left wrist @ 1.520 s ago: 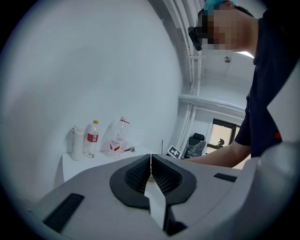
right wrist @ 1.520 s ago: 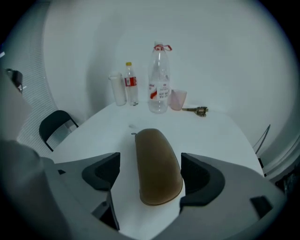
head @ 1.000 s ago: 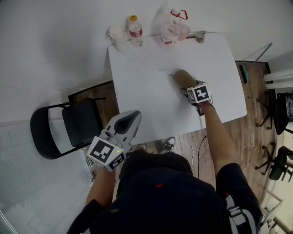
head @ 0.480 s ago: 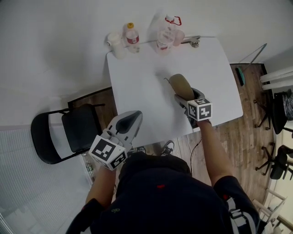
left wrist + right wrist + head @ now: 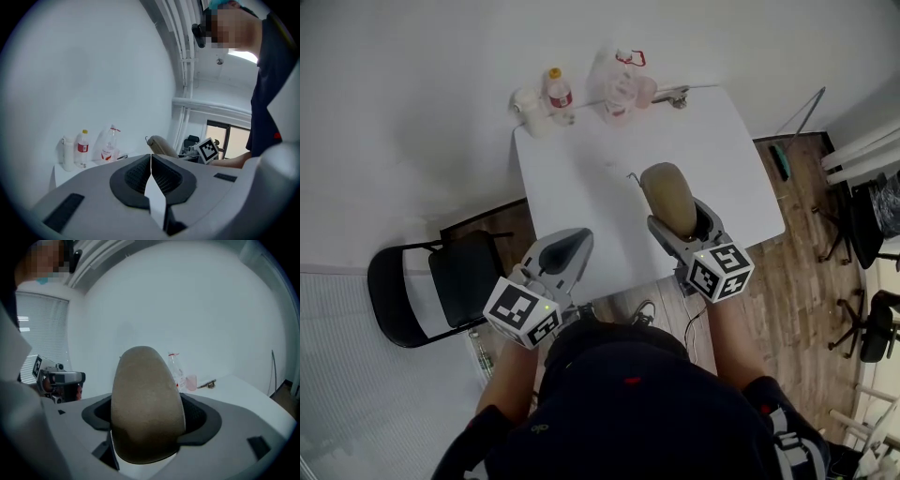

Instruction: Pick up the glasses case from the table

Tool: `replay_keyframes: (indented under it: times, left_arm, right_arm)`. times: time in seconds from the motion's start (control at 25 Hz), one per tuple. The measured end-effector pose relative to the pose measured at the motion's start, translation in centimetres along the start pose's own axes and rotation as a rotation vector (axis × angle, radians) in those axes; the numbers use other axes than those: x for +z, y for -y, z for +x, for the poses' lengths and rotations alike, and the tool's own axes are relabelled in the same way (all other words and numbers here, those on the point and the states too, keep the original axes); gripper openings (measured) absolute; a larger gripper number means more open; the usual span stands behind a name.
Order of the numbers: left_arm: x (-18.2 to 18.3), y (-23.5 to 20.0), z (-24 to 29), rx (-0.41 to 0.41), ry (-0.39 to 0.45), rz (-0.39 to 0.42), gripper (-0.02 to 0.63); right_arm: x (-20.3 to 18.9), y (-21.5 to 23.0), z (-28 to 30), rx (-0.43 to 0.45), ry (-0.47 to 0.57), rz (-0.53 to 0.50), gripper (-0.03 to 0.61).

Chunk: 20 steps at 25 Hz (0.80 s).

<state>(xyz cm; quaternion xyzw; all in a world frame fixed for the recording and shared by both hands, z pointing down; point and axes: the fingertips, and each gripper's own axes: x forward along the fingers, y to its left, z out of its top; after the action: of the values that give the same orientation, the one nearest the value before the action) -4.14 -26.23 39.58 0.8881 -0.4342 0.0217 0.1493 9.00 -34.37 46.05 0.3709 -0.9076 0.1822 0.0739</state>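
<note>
We hold our grey left gripper (image 5: 567, 246) with its jaws pressed together on nothing (just off the near edge). Over the white rectangular table (image 5: 581, 187), our right gripper (image 5: 677, 223) clamps the tan oval glasses case (image 5: 667, 195), raised above the tabletop.

No print is legible, even on the bottle (image 5: 555, 93) label.

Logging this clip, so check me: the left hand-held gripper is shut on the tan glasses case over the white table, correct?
Wrong side: the right hand-held gripper is shut on the tan glasses case over the white table, as the right gripper view shows. The left hand-held gripper is shut and empty.
</note>
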Motion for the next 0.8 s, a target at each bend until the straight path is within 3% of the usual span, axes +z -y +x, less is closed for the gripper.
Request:
replay_keyframes:
  times: [0.2, 0.4, 0.8]
  left_arm:
    - [1.5, 1.8, -0.5, -0.007, 0.030, 0.028, 0.023]
    - [3.1, 3.2, -0.7, -0.014, 0.066, 0.065, 0.024]
    - [4.9, 5.2, -1.4, -0.018, 0.100, 0.112, 0.025]
  right_arm:
    - [4.9, -2.2, -5.1, 0.017, 0.133, 0.027, 0.400]
    - [8.8, -3.0, -9.2, -0.006, 0.236, -0.046, 0.400]
    - [12.2, -2.8, -12.8, -0.003, 0.339, -0.032, 0.400]
